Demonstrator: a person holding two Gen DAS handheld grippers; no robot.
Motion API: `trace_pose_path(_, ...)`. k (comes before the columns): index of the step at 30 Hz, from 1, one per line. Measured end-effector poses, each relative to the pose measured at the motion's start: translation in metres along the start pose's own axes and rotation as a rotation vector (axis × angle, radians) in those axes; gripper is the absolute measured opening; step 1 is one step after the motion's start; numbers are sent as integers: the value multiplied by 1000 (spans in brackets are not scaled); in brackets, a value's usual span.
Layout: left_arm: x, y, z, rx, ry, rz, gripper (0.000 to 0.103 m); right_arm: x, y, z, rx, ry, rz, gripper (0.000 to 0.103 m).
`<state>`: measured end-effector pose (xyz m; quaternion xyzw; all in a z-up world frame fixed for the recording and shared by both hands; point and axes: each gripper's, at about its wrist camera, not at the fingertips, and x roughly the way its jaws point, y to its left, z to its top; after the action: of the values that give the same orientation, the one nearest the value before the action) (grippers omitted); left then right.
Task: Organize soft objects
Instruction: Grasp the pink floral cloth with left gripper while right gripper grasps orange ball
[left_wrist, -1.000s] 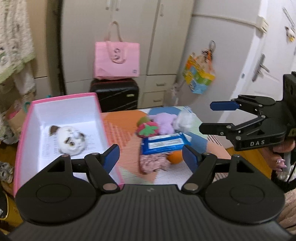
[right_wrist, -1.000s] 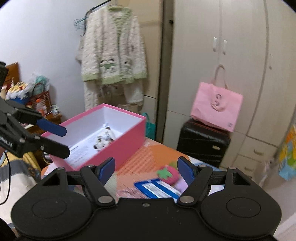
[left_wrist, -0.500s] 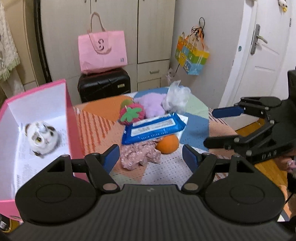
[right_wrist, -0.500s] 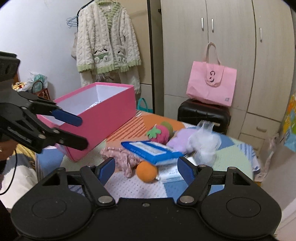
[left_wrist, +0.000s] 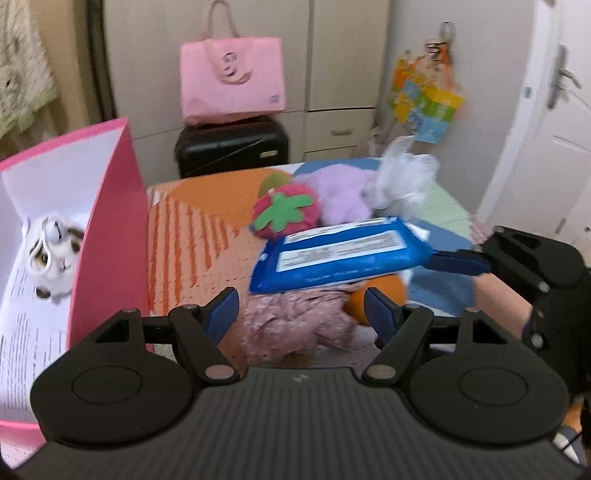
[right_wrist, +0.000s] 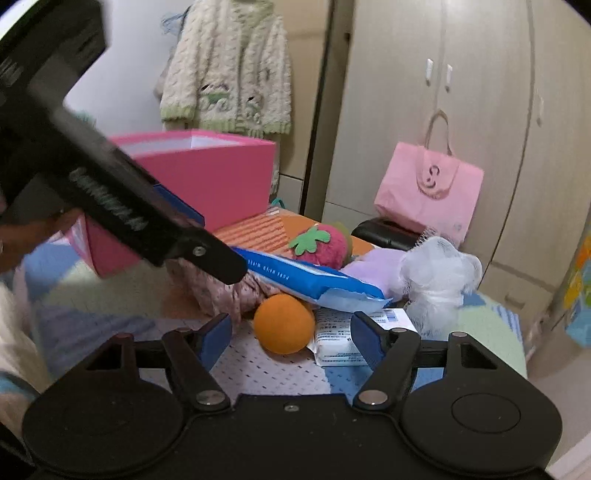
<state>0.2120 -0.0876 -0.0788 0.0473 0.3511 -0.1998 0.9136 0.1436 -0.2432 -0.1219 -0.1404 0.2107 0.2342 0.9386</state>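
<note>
A pile of soft things lies on the patchwork table: a pink floral cloth (left_wrist: 295, 328), a red strawberry plush (left_wrist: 286, 212), a lilac plush (left_wrist: 341, 194), a white mesh puff (left_wrist: 404, 182), a blue wipes pack (left_wrist: 340, 254) and an orange ball (right_wrist: 283, 323). My left gripper (left_wrist: 301, 312) is open just above the floral cloth. My right gripper (right_wrist: 290, 334) is open with the orange ball between its fingers. A pink box (left_wrist: 107, 236) at left holds a white cat plush (left_wrist: 51, 254).
A pink tote bag (left_wrist: 231, 79) sits on a black suitcase (left_wrist: 231, 149) behind the table, before wardrobe doors. A white paper pack (right_wrist: 351, 332) lies under the wipes. A cream cardigan (right_wrist: 229, 70) hangs behind the box. A door (left_wrist: 550, 122) is at right.
Both grippers have dropped and moved in close to the pile. The left one has come over the floral cloth, the right one up to the orange ball. Both stay open.
</note>
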Motion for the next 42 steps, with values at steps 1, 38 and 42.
trace_pose_path(1, 3, 3, -1, -12, 6, 6, 74, 2, 3, 0, -18, 9, -4, 75)
trace_pose_path(38, 12, 18, -42, -254, -171, -71, 17, 10, 22, 1, 157, 43, -69, 43)
trace_pose_path(42, 4, 18, -44, -249, -179, -70, 16, 5, 22, -3, 199, 38, -65, 43)
